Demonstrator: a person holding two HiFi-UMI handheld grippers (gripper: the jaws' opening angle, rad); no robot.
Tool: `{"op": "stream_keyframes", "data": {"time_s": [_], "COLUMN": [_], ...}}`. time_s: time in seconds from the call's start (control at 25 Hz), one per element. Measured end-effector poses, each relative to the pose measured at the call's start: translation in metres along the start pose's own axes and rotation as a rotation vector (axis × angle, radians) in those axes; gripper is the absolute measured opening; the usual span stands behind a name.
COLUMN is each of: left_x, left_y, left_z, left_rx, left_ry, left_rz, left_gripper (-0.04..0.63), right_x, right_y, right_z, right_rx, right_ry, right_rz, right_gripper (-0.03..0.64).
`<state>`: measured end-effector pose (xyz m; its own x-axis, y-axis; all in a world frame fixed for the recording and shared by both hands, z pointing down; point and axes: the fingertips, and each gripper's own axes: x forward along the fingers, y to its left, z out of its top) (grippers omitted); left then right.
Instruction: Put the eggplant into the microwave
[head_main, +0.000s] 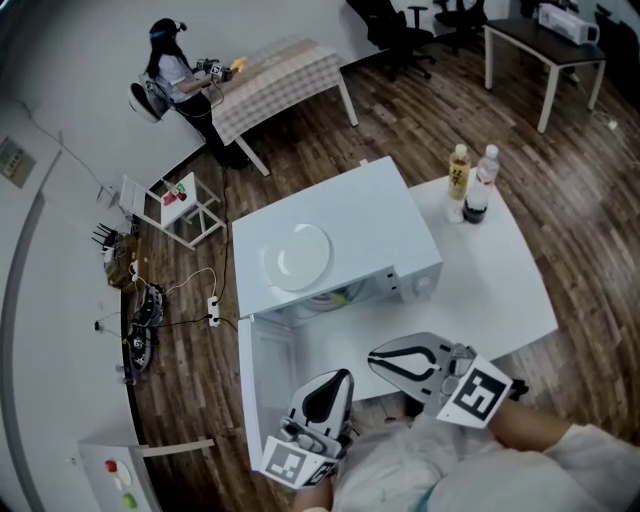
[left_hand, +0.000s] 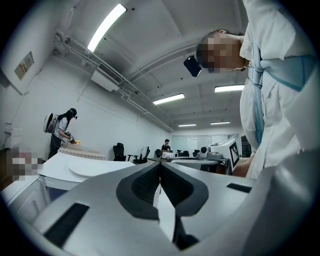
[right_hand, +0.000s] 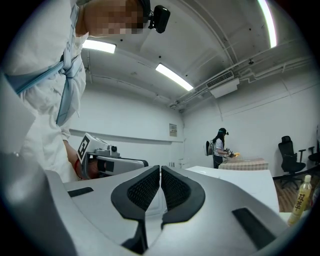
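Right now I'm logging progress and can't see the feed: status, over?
Left gripper and right gripper: jaws shut, empty. Microwave door open; eggplant not in sight. Plate on microwave top; nothing seen blocking the opening.

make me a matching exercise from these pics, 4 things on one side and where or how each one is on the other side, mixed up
Things
1. plate
2. yellow bottle
3. microwave door
4. left gripper

Places and states
A. jaws shut, nothing between them
B. standing on the table beside the microwave
C. lying on top of the microwave
D. swung open

Pairs: 1-C, 2-B, 3-D, 4-A
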<state>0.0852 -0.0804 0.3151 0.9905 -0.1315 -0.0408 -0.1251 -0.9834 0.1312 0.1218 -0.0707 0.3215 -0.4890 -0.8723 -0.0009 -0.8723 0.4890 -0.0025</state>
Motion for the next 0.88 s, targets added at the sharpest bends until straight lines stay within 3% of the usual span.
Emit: {"op": "stream_keyframes", "data": {"time_s": [0.4,0.64,0.88], "left_x": [-0.003,-0.005,-0.008], "left_y": [0.0,0.0,0.005], "left_z": [0.002,-0.001,0.0], "left_rx": [0.011,-0.008,-0.007], "left_ry": [-0.008,0.002,0.003], "left_rz": [0.011,0.006,0.019], "left_gripper": [0.003,0.003,0.002], "right_x": [0.01,0.019,0.025], "right_y": [0.007,0.034,0.036], "right_z": [-0.009,-0.007,-0.004], "right_rx": [0.076,0.057,0.07], "right_ry": [0.022,0.034,0.041], "right_rz": [0.005,0.109,0.116], "right_gripper": [0.035,0.035,0.034]}}
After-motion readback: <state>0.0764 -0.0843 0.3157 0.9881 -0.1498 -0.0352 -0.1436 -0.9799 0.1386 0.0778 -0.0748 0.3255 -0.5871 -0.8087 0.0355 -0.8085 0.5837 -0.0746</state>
